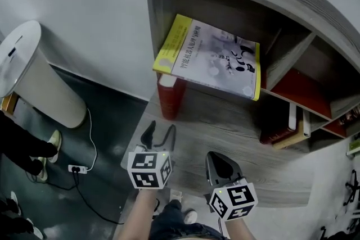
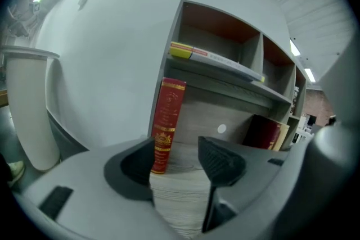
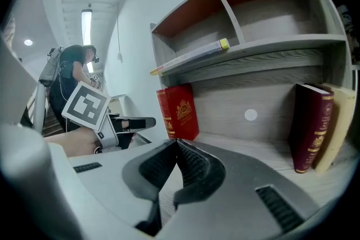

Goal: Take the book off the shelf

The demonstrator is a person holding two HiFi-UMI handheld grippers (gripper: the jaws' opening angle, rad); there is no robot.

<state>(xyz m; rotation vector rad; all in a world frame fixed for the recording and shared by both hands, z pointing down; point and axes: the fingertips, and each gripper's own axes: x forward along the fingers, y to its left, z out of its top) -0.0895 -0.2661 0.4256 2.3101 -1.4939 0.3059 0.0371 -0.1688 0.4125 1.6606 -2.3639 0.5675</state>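
Both empty: left gripper (image 2: 178, 159) jaws apart, right gripper (image 3: 175, 144) jaws seemingly touching.

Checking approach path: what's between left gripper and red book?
Only bare shelf board between the open left gripper and the red book; the left gripper view shows it.

The red book (image 1: 170, 96) (image 2: 167, 121) stands upright at the left end of the grey wood-grain shelf (image 1: 236, 126), on its lower board. It is a hardback, and its gold-printed spine faces outward near the front edge.
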